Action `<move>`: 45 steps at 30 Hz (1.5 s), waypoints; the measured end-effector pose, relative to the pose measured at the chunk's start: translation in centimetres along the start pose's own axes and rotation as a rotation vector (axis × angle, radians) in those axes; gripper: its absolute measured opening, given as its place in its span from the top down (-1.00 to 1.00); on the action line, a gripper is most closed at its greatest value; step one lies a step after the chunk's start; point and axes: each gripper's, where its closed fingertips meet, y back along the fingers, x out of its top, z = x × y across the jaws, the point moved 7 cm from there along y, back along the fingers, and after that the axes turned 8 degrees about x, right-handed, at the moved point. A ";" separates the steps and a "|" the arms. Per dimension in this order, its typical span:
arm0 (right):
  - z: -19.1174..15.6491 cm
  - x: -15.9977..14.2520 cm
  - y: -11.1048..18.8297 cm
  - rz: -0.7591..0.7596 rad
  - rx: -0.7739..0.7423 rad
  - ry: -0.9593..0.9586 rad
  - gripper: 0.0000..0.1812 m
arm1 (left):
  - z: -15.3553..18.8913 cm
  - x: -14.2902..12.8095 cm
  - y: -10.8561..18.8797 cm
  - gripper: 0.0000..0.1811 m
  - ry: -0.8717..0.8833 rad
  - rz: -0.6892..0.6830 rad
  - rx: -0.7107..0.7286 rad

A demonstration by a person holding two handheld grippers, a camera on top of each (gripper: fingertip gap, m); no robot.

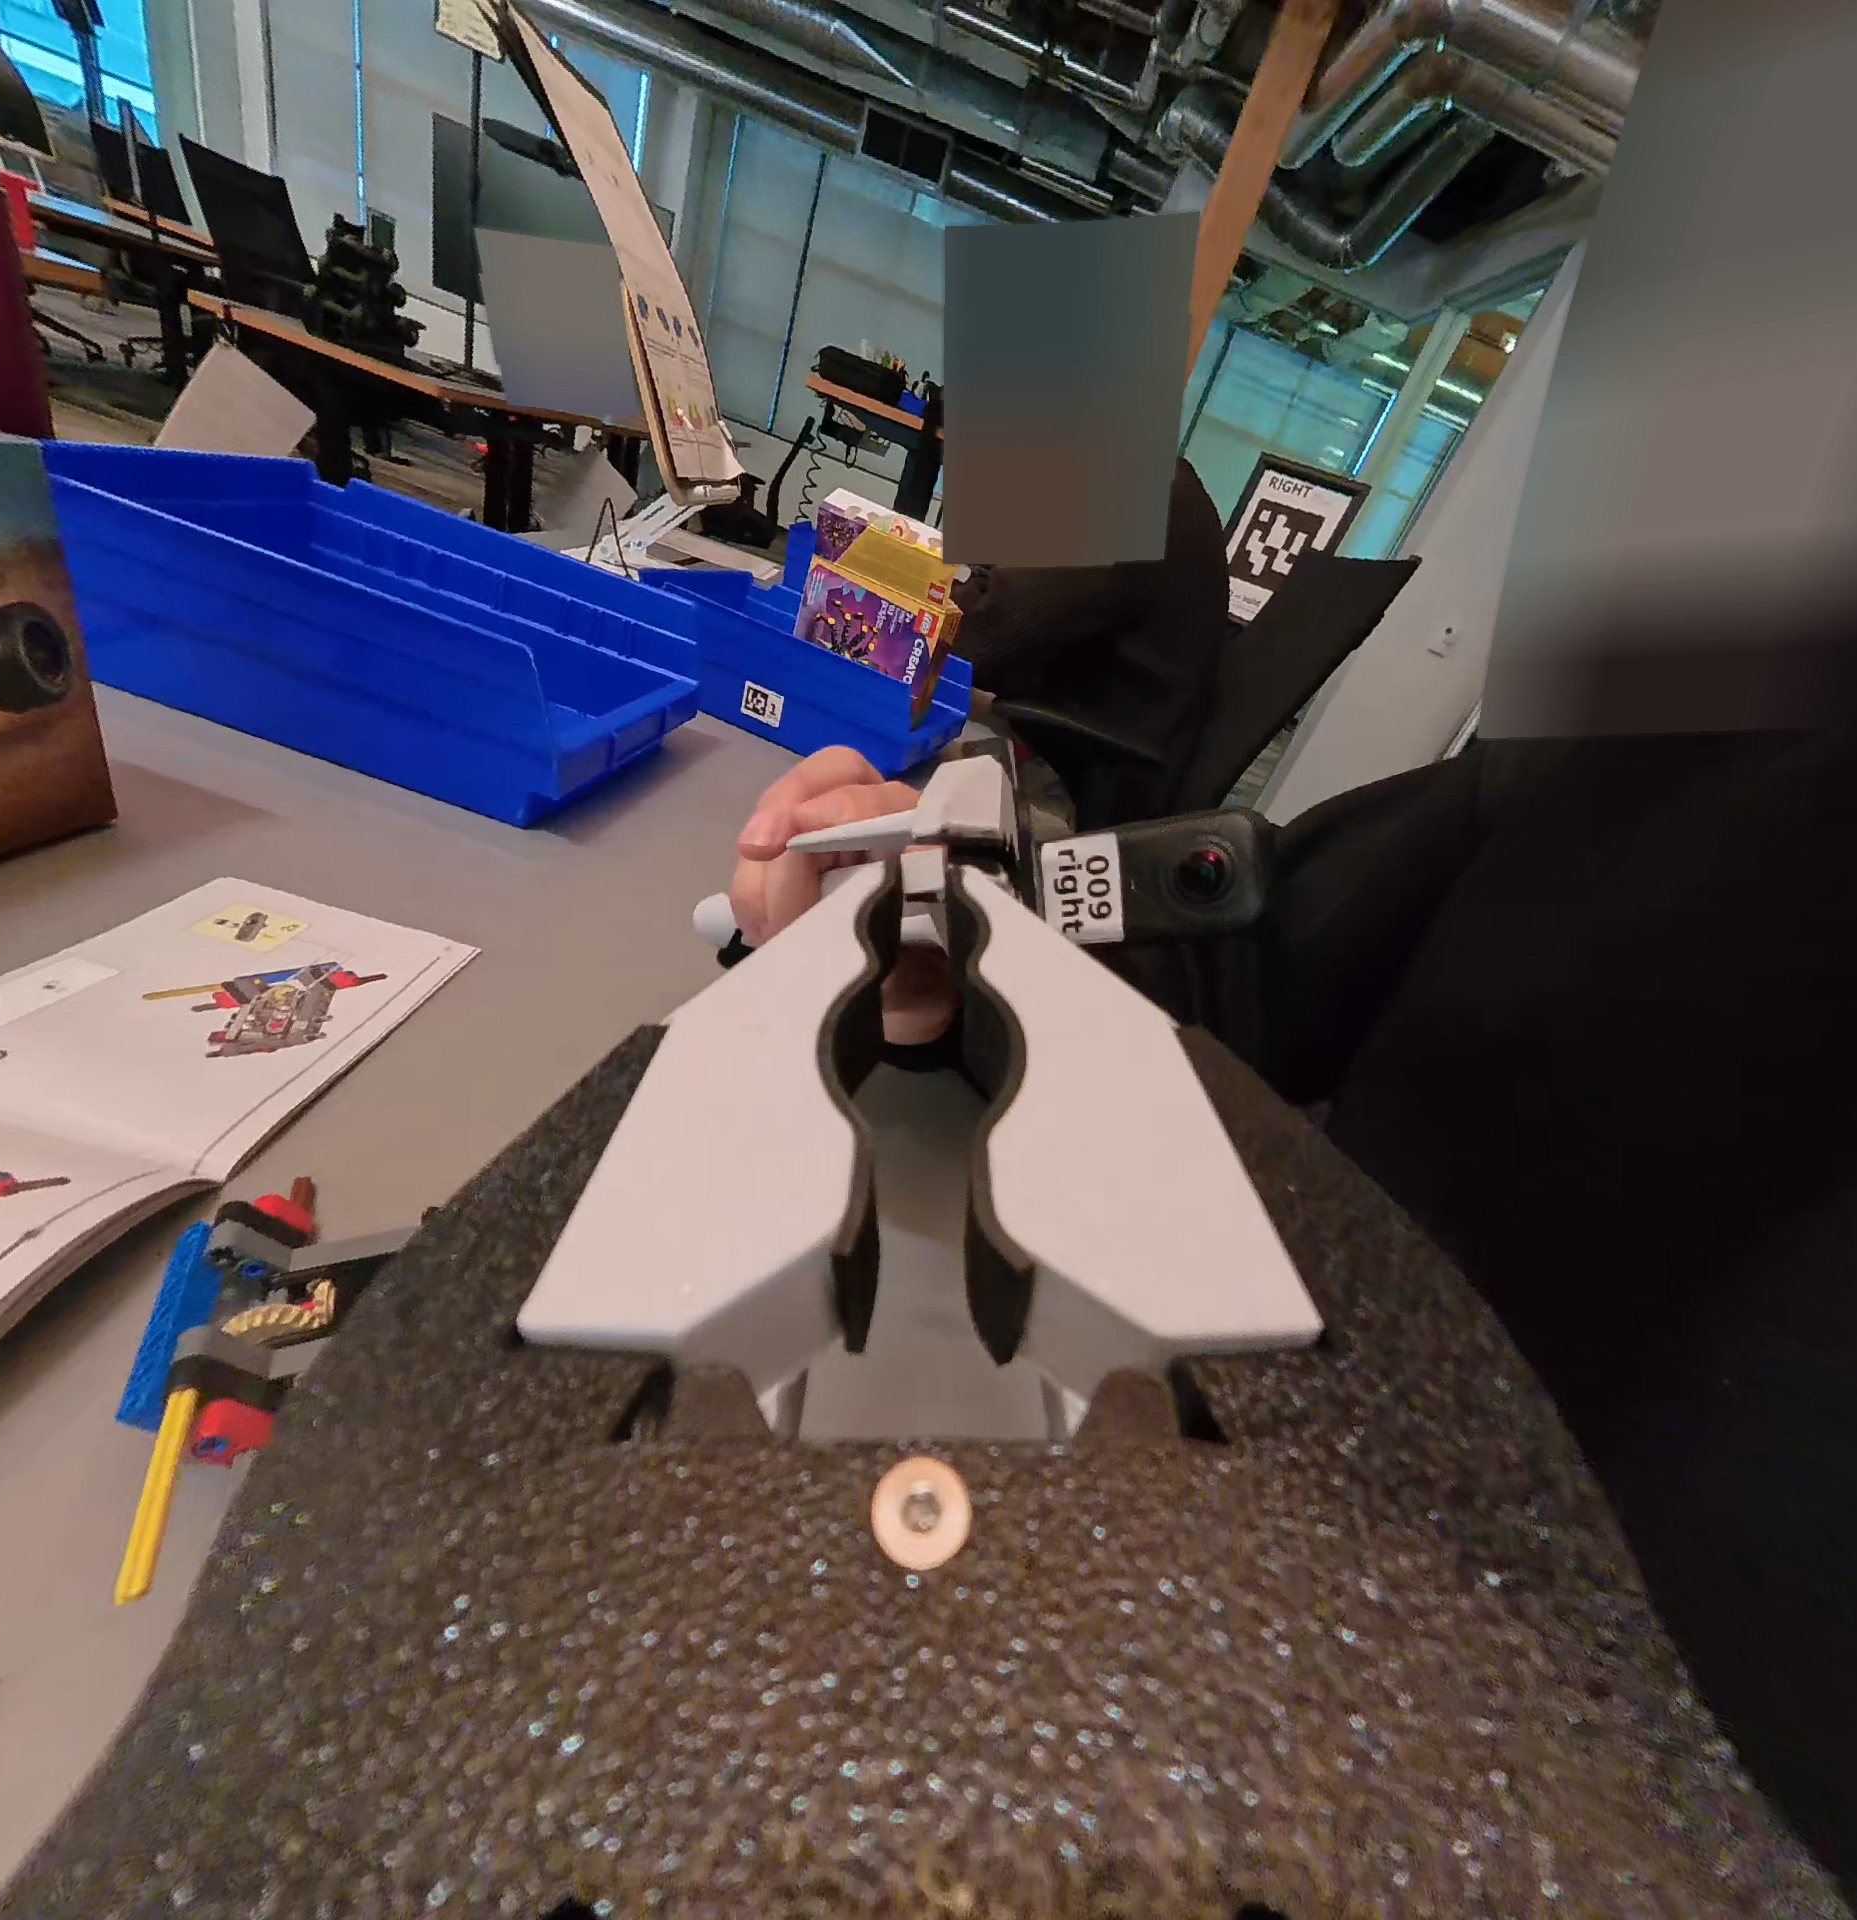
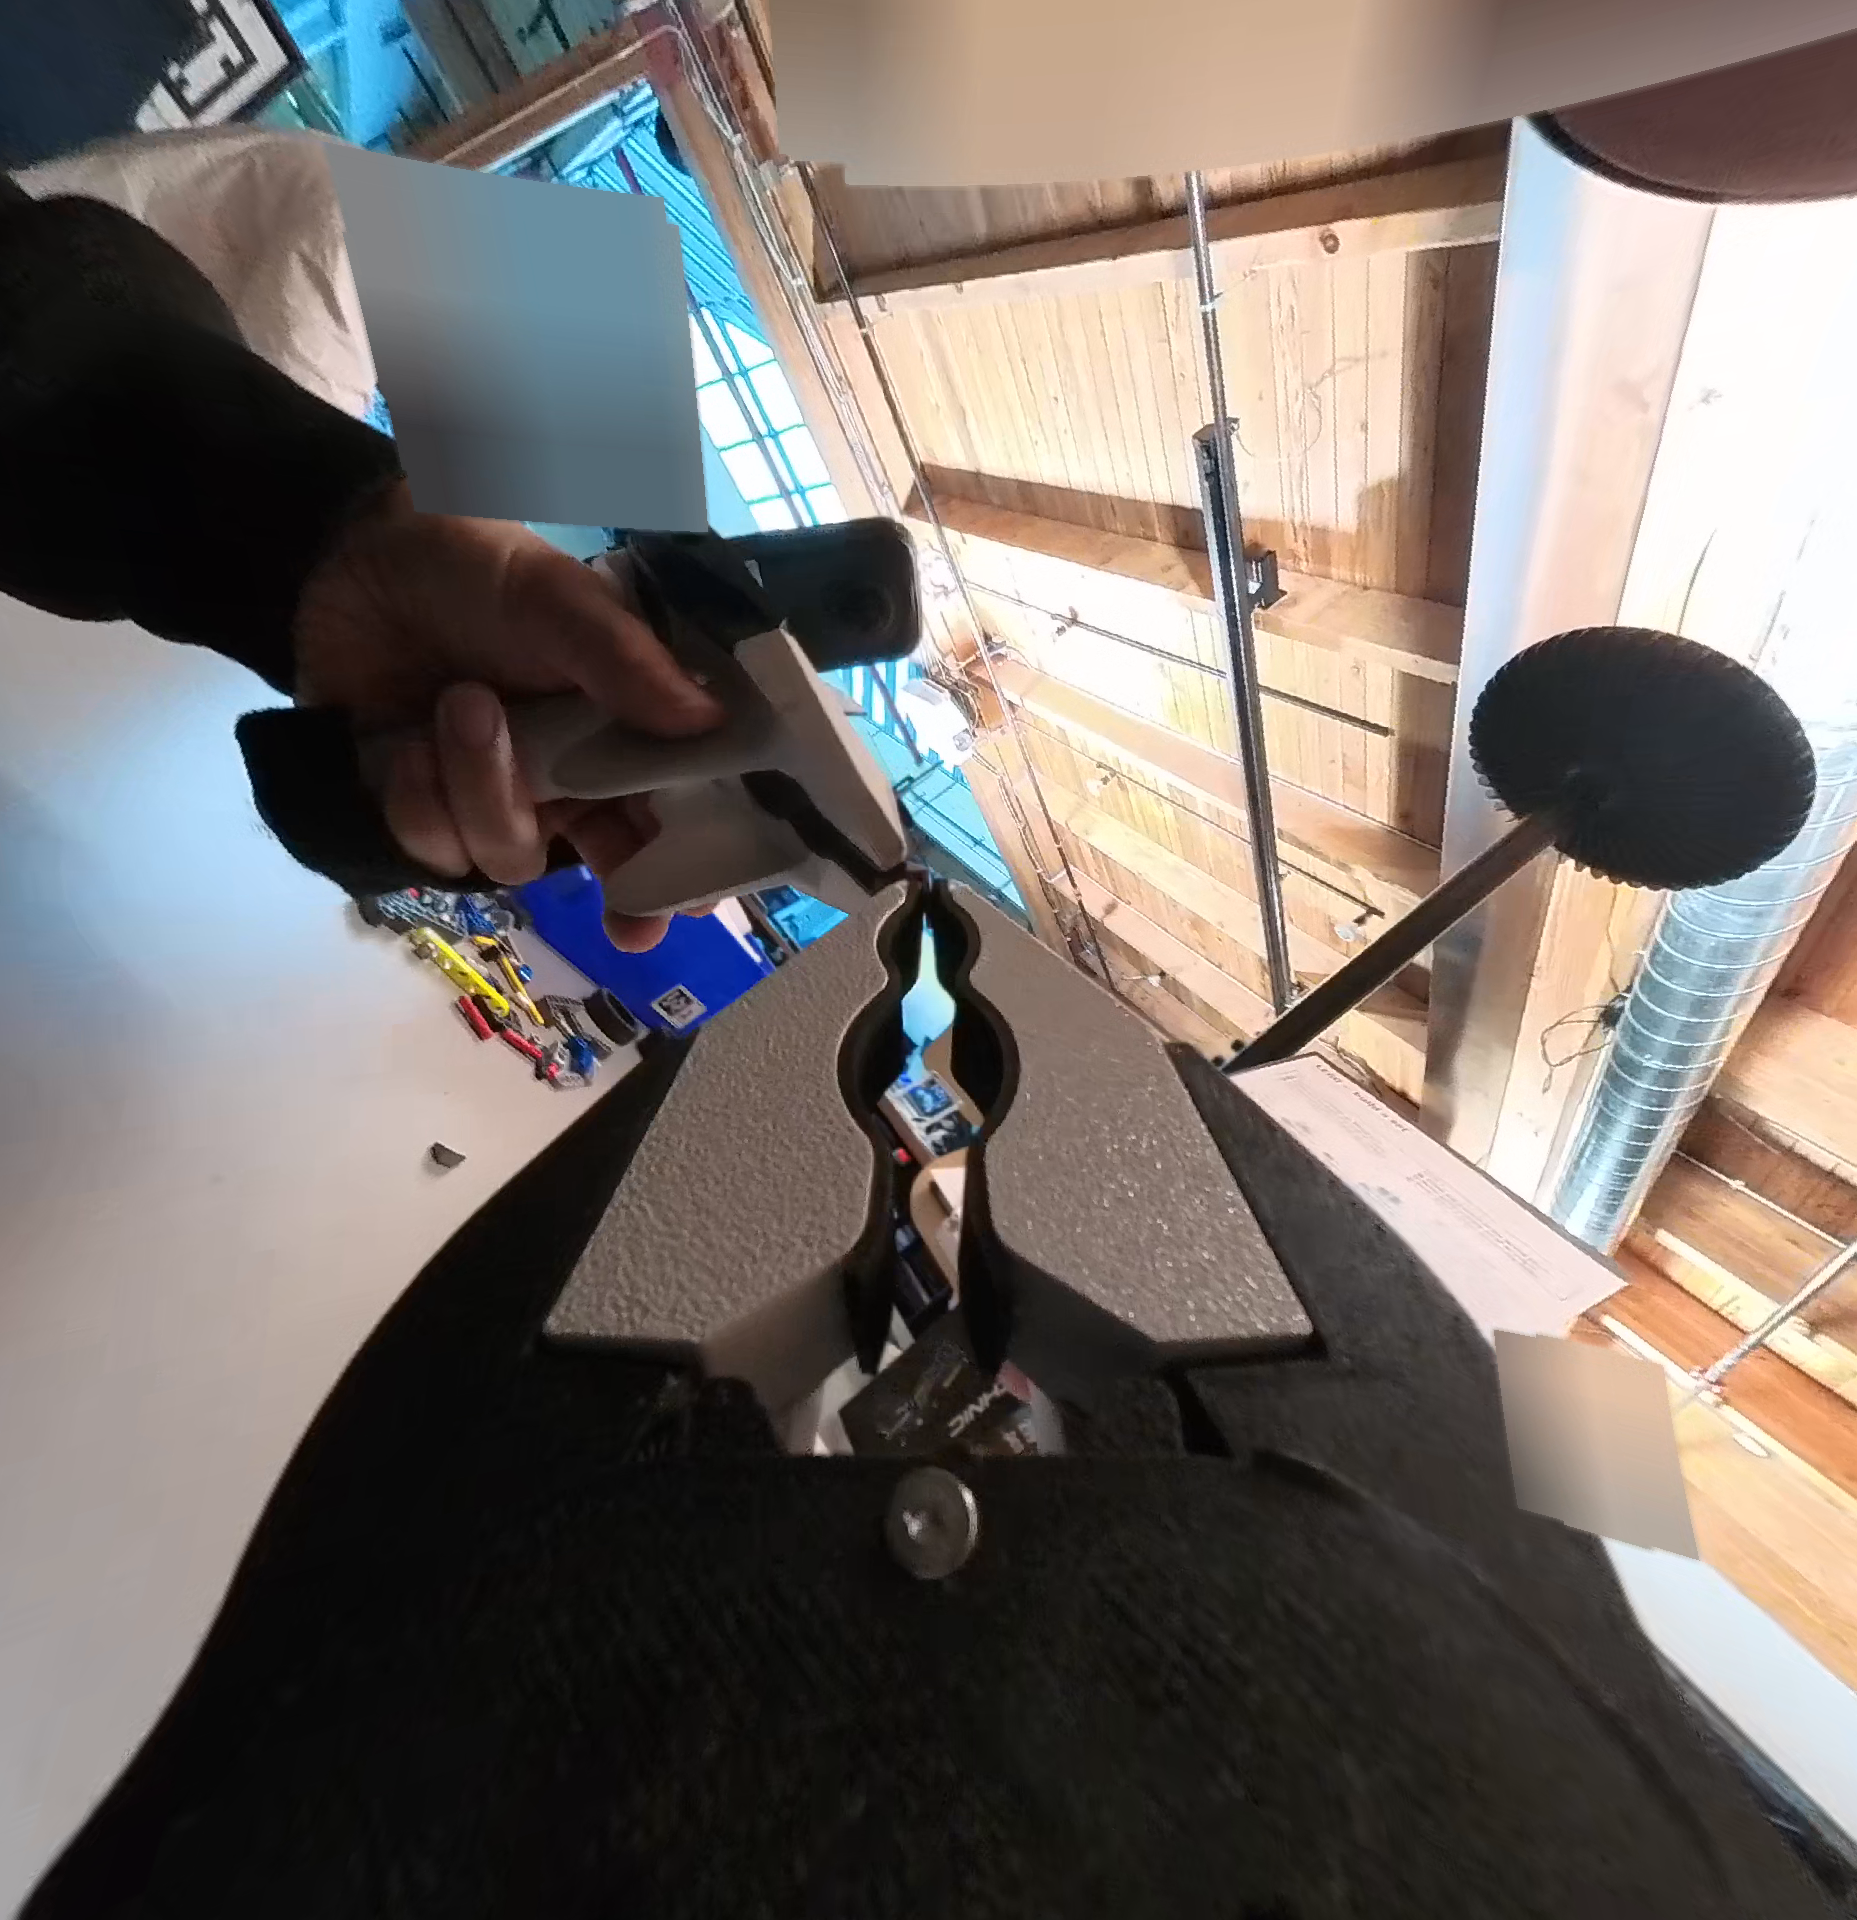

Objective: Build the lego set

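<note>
Meeting tip to tip above the counter point(image 1: 550, 914), both grippers had jaws pressed nearly together; whether they pinched a small piece, I cannot tell. The half-built lego model point(image 1: 228, 1320) lay left of the left gripper point(image 1: 919, 883), probably awaiting that part.

An open-plan office: rows of desks point(image 1: 311, 343), monitors point(image 1: 243, 218), exposed ceiling ducts point(image 1: 1319, 125).

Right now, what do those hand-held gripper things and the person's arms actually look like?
Each hand-held gripper has two light grey, wedge-shaped fingers lined with wavy black pads, on a speckled black base with a round washer and screw. The left hand-held gripper fills its own view; the right hand-held gripper opposite carries a small black camera and a white sticker. The person wears black sleeves.
</note>
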 end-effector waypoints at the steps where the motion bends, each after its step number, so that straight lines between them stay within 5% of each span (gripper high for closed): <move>1: 0.0 0.0 0.0 0.006 0.002 -0.012 1.00 | 0.0 0.0 0.0 0.94 -0.005 -0.002 0.000; 16: -0.1 -2.0 -0.7 -0.009 0.102 -0.403 1.00 | -1.6 -1.0 0.6 0.90 -0.038 0.019 0.049; 18: -0.2 -2.8 -1.0 -0.049 0.187 -0.572 1.00 | -2.1 -1.4 1.0 0.69 -0.106 -0.020 0.093; 23: -1.2 -6.2 -2.0 -0.272 0.394 -1.243 1.00 | -3.3 -2.6 2.8 0.66 -0.492 -0.127 0.322; 28: -2.8 -6.8 -2.4 -0.227 0.544 -1.813 1.00 | -2.8 -4.9 2.3 0.69 -0.752 -0.254 0.365; 38: -3.5 -7.7 -1.5 -0.198 0.550 -2.103 1.00 | -2.8 -6.0 1.5 0.93 -0.851 -0.338 0.348; 45: -3.7 -8.2 -1.0 -0.213 0.558 -2.056 0.98 | -3.0 -6.2 0.9 0.94 -0.860 -0.345 0.368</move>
